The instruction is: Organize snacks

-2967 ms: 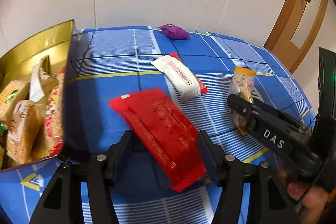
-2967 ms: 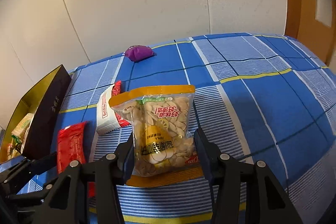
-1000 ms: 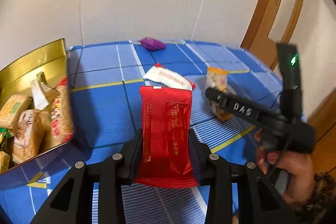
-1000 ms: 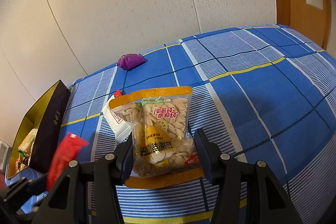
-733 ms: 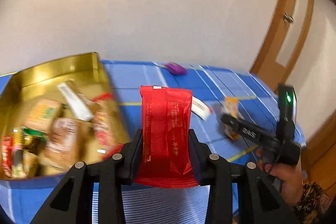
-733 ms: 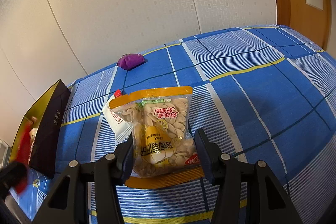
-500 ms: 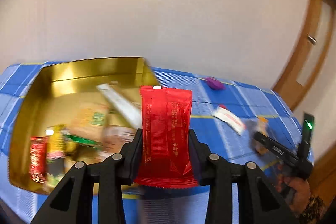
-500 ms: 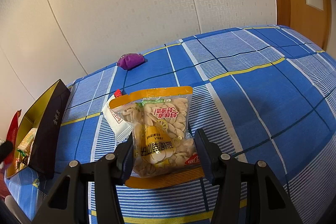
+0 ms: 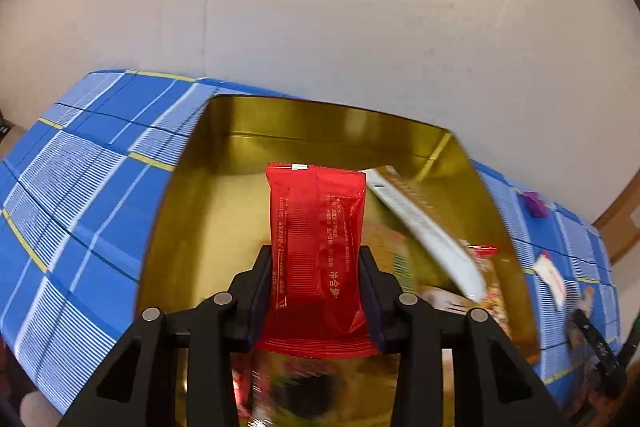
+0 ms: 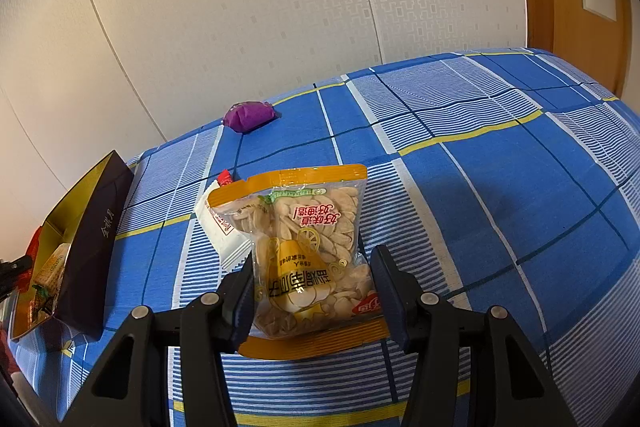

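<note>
Left wrist view: your left claw (image 9: 316, 291) pinched the red snack pack (image 9: 318, 247), holding it upright over the gold box (image 9: 320, 119).
In the box: other snacks, blurry, toward 4 o'clock.
Right wrist view: your right claw (image 10: 312, 287) squeezed the seed bag (image 10: 308, 247).
White packet (image 10: 222, 231): at 10 o'clock, touching the bag.
Purple candy (image 10: 249, 115): at 11 o'clock, far.
</note>
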A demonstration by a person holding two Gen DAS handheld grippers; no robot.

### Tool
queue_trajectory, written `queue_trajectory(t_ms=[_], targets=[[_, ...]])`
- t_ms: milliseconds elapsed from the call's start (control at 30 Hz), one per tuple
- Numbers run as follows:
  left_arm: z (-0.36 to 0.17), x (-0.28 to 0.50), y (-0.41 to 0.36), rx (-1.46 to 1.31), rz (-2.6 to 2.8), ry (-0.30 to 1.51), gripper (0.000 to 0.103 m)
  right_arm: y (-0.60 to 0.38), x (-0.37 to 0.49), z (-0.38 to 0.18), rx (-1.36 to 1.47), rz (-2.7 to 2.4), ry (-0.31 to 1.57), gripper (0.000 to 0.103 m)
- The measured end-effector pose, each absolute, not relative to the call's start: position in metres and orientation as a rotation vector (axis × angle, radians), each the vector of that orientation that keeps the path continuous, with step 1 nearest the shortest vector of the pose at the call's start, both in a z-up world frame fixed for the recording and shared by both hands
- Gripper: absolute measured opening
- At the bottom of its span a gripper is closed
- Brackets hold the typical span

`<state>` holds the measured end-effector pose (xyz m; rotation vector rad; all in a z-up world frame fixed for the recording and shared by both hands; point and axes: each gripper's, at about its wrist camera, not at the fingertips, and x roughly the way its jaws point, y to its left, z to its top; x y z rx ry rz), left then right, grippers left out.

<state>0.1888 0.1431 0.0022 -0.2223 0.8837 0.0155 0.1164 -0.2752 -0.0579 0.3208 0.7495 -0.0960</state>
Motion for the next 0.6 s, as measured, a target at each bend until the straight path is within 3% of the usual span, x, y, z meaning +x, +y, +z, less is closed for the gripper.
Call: queue_trajectory(t_ms=[333, 467, 600], targets=[[-0.017, 0.209, 0.16, -0.158, 0.086, 0.94, 0.041, -0.275, 0.117, -0.058, 0.319, -0.096, 0.75, 0.054], [-0.015, 0.208, 0.16, -0.178, 0.059, 0.935, 0.048, -0.275, 0.117, -0.058, 0.319, -0.096, 0.749, 0.054], [-0.007, 0.2, 0.157, -0.155, 0.09, 0.891, 0.048, -0.275, 0.117, -0.058, 0.318, -0.096, 0.749, 0.054]])
